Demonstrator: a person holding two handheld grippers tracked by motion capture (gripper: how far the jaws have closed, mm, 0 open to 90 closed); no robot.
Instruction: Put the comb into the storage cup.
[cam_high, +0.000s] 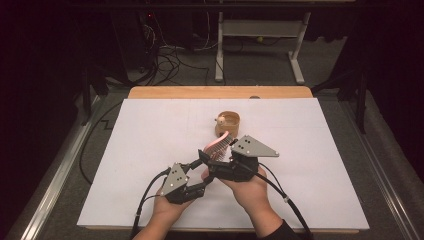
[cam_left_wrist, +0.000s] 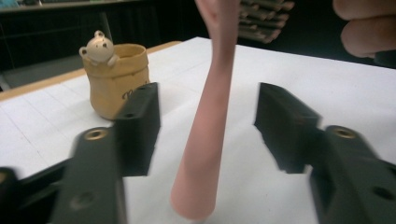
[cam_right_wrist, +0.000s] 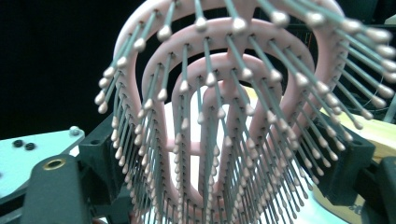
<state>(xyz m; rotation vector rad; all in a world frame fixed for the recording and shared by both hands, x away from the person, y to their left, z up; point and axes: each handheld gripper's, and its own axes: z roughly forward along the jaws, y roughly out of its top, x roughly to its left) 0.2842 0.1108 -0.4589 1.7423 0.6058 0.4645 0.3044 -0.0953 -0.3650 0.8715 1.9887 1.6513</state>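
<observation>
My left gripper (cam_high: 201, 162) sits low over the white table (cam_high: 150, 150), my left hand (cam_high: 167, 207) under it near the table's near edge. Its jaws stand apart with a clear gap, and in the left gripper view the pink handle (cam_left_wrist: 205, 135) of the hairbrush runs up between them without touching either pad (cam_left_wrist: 140, 121); there is daylight on both sides of the handle. So this tool is open around the handle, not pressing on it.

Just to the right, the pink hairbrush (cam_high: 218, 145) is held up off the table, tilted, its head pointing away from me toward the far side. My right gripper (cam_high: 220, 159) has it: in the right gripper view the vented head with its grey, ball-tipped bristles (cam_right_wrist: 224, 116) rises right between my two black jaws, which close in against its sides. My right hand (cam_high: 250, 192) wraps the gripper body from below, with the grey three-cornered plate (cam_high: 255, 146) on top and a black cable (cam_high: 280, 195) trailing back to me.

Beyond the brush head, near the middle of the table, stands a small tan pot (cam_high: 228, 122) with a little bear figure (cam_left_wrist: 98, 46) on its rim, upright and apart from the brush.
</observation>
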